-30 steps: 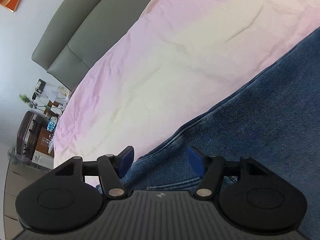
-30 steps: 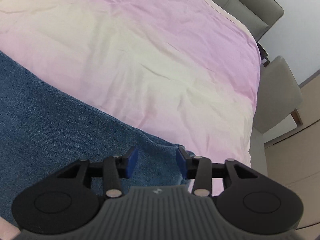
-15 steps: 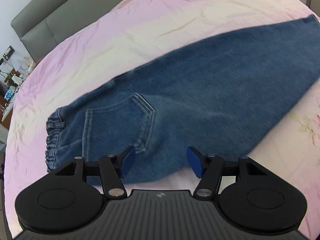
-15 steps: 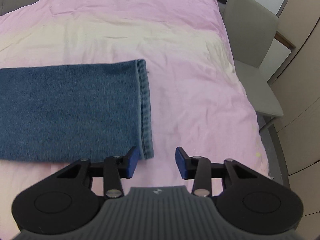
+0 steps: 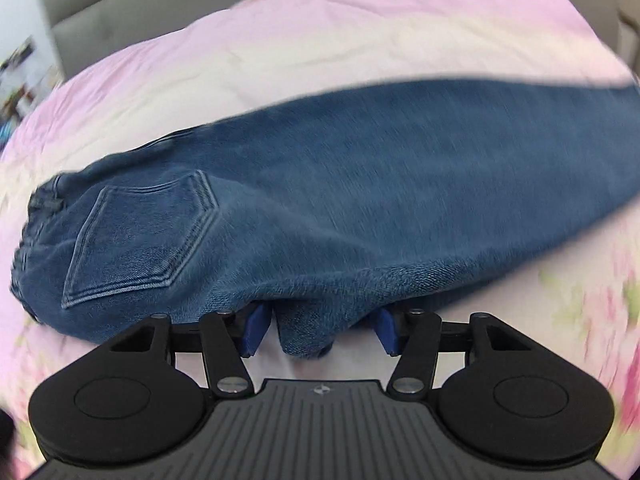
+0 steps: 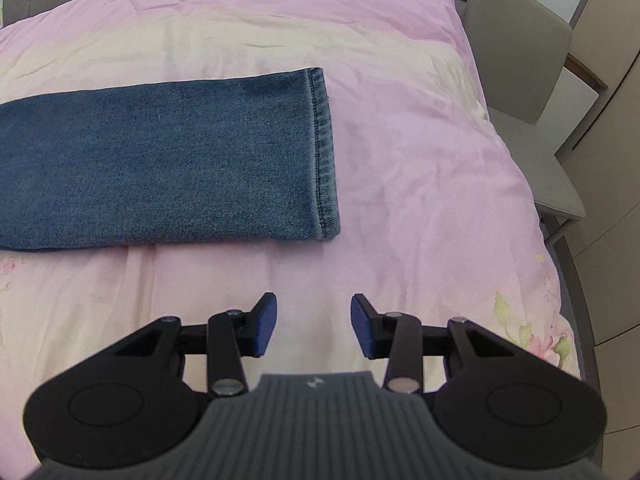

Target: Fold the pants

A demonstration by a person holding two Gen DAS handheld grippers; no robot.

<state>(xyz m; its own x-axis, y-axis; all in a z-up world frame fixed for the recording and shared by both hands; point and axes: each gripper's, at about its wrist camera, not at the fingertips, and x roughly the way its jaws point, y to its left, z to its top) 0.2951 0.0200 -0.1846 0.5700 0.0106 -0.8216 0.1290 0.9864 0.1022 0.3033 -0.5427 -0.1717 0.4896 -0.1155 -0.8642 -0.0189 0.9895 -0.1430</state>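
Observation:
Blue denim pants (image 5: 320, 208) lie flat on a pink bedspread (image 5: 280, 40), legs stacked, waistband at the left and back pocket (image 5: 140, 236) facing up. My left gripper (image 5: 320, 330) is open at the pants' near edge; a bulge of denim at the crotch sits between its blue fingertips (image 5: 254, 330). In the right wrist view the leg end (image 6: 180, 160) with its stitched hem (image 6: 322, 152) lies flat. My right gripper (image 6: 314, 330) is open and empty over the bedspread (image 6: 400, 200), short of the hem.
A grey headboard (image 5: 120, 0) runs along the far side of the bed. A grey chair (image 6: 532, 92) stands beside the bed's right edge, with beige cabinet fronts (image 6: 612, 160) behind it.
Both grippers have pulled back from the denim towards the near side of the bed. The left one has since closed in on the pants' near edge. The right one has backed further from the hem.

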